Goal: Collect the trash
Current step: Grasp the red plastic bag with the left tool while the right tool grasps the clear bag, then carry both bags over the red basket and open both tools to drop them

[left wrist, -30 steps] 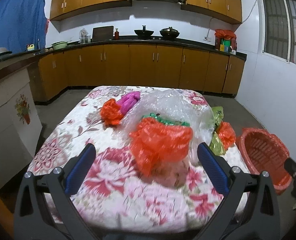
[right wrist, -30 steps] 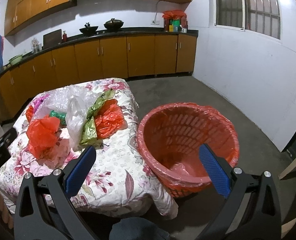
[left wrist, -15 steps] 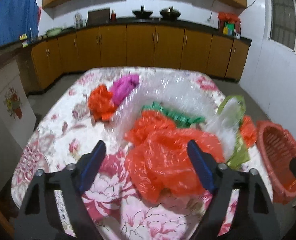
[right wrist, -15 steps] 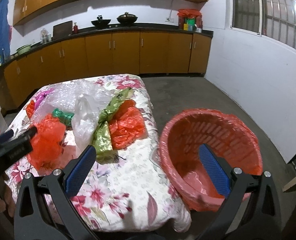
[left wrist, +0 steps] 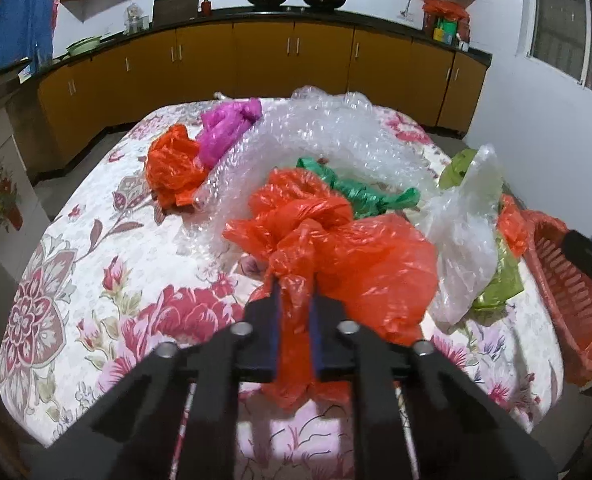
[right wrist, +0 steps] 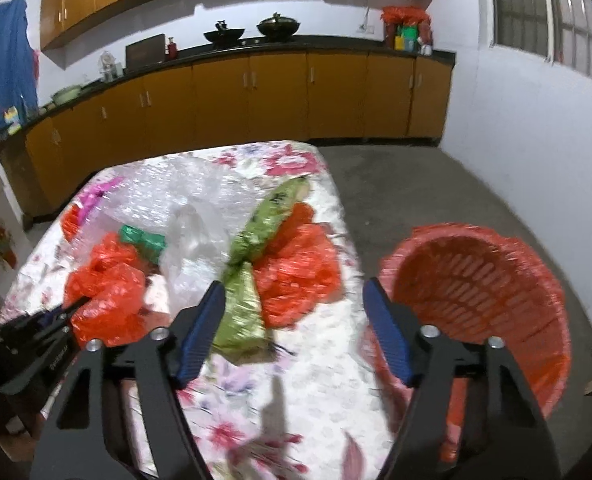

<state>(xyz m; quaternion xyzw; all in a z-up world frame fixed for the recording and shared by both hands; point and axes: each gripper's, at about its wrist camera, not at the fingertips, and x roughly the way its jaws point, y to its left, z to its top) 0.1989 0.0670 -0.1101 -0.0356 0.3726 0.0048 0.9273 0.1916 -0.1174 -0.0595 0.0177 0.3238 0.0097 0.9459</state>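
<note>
Left gripper [left wrist: 294, 296]: clamped on orange bag [left wrist: 348, 256], near desk [left wrist: 95, 280] centre. Right gripper [right wrist: 293, 316]: wide, over desk's right edge; basket [right wrist: 484, 292] just beyond, floor right open.

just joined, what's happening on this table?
Trash pickup. The left tool is shut on the nearest orange plastic bag, pinching a bunched part of it above the floral tablecloth. The right tool is open, hovering over the table edge near the olive-green bag and a second orange bag. The red basket stands off the table's right side. Bubble wrap, a clear bag, green, magenta and another orange bag remain on the table.
</note>
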